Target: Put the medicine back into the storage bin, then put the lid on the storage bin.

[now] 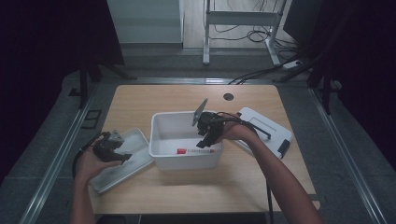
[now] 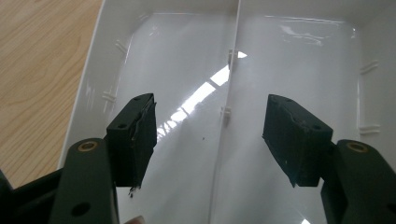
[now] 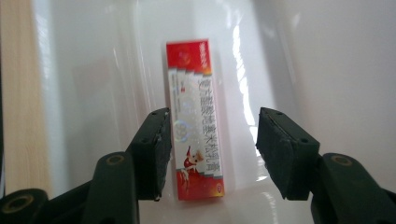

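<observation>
Black jaws of the right tongs (image 3: 210, 154) stand wide apart, low inside the white box (image 1: 161, 122). Between them lies the little red carton (image 3: 195, 119), flat on the floor of the box, close to the wall nearest the person. One jaw is just beside the carton's long edge and the other is well away from it. Neither pad presses on the carton, so nothing is held.

The left tongs (image 2: 209, 140) are open too and empty. They hang over the shallow white tray (image 2: 100, 51), which sits on the worktop (image 1: 243, 177) to the left of the box.

What could go wrong? The carton lies off to one side between the jaws. If the right tongs squeeze from here, I think the near jaw could push the carton sideways or tip it up on its edge before the far jaw gets there. The box floor looks shiny and slippery, so the carton may slide. The tongs could also bump the box wall and shove the whole box, since nothing holds it still.
</observation>
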A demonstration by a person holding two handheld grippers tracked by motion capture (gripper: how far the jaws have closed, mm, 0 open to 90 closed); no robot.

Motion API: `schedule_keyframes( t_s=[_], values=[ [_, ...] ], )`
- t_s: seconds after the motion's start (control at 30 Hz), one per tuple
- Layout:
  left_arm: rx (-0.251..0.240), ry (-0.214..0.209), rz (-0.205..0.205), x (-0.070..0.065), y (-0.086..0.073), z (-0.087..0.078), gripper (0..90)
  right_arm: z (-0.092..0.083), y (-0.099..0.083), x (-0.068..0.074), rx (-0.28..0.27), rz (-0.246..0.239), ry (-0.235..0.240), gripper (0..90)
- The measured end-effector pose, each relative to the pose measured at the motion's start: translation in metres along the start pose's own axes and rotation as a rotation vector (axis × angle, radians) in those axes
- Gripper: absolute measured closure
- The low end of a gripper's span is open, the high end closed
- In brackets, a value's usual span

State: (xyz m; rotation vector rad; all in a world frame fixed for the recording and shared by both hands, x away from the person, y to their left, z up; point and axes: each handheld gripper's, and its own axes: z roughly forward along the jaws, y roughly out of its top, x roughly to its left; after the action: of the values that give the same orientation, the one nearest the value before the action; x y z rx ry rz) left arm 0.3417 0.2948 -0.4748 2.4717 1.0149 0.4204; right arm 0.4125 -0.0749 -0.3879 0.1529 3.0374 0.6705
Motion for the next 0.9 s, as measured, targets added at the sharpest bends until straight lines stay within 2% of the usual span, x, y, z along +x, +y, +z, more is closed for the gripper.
schedule_keyframes(
  t_s=[0.1, 0.27, 0.33, 0.47, 0.57, 0.73, 0.9],
  values=[
    [0.005, 0.005, -0.005, 0.002, 0.000, -0.001, 35.0, -0.013, -0.003, 0.003, -0.058, 0.021, -0.024, 42.3],
    [0.017, 0.009, -0.013, 0.003, -0.001, -0.004, 35.4, -0.027, -0.010, 0.005, -0.116, 0.061, -0.062, 40.0],
    [0.028, 0.000, -0.012, 0.003, -0.002, -0.003, 35.6, -0.032, -0.013, 0.006, -0.133, 0.074, -0.079, 39.2],
    [0.072, -0.008, -0.001, 0.005, -0.003, -0.002, 36.1, -0.043, -0.018, 0.012, -0.208, 0.107, -0.114, 36.8],
    [0.076, -0.023, -0.006, 0.008, -0.003, -0.005, 36.0, -0.052, -0.024, 0.020, -0.286, 0.132, -0.154, 34.7],
    [0.064, -0.062, -0.010, 0.011, -0.003, -0.010, 37.6, -0.057, -0.036, 0.029, -0.340, 0.163, -0.174, 33.1],
    [0.089, -0.096, 0.002, 0.014, -0.001, -0.010, 40.0, -0.061, -0.053, 0.035, -0.381, 0.199, -0.181, 33.1]
  ],
)
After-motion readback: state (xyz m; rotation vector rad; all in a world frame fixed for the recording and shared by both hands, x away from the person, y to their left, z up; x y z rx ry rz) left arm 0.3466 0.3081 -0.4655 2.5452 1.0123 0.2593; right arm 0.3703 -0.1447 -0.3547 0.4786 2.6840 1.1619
